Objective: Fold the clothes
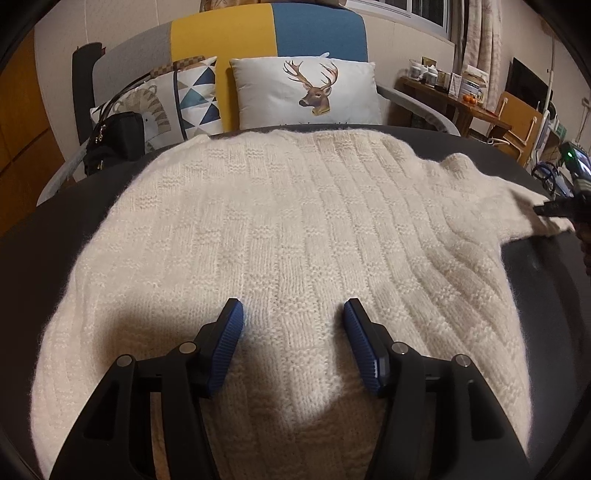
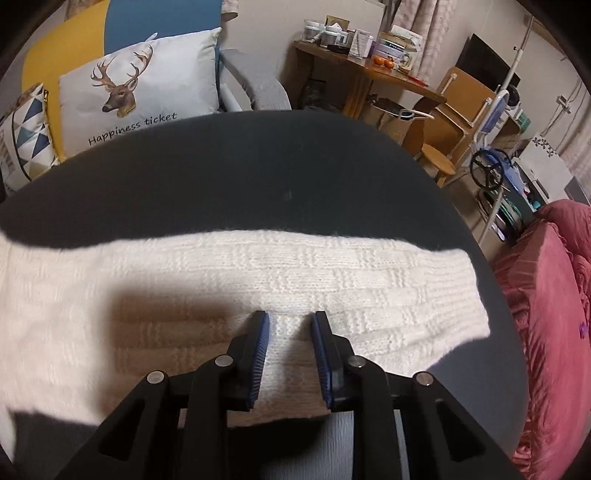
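Two hand-held tools work over one cream knitted sweater (image 1: 280, 236) spread flat on a dark round bench (image 2: 229, 177); the left tool (image 1: 293, 314) hovers above the body of the garment with its blue-padded fingers (image 1: 231, 332) spread wide and nothing between them but the knit below; whether the fingertips touch the wool is hard to judge from this angle; the right tool (image 2: 290, 319) stands over a sleeve (image 2: 332, 280) that runs across the bench toward its right edge, its jaws narrowly parted with a strip of the sleeve showing in the gap, and the pads do not appear to press on it; in the left wrist view the right tool (image 1: 554, 208) appears at the far right edge, at the end of that same sleeve; beyond the bench, a white deer cushion (image 1: 306, 92) and a triangle-patterned cushion (image 1: 195, 96) lean against a yellow and blue chair back (image 1: 266, 33); a black handbag (image 1: 114, 144) sits to the left; a cluttered wooden side table (image 2: 369, 74) and a pink quilt (image 2: 546, 295) fill the right.
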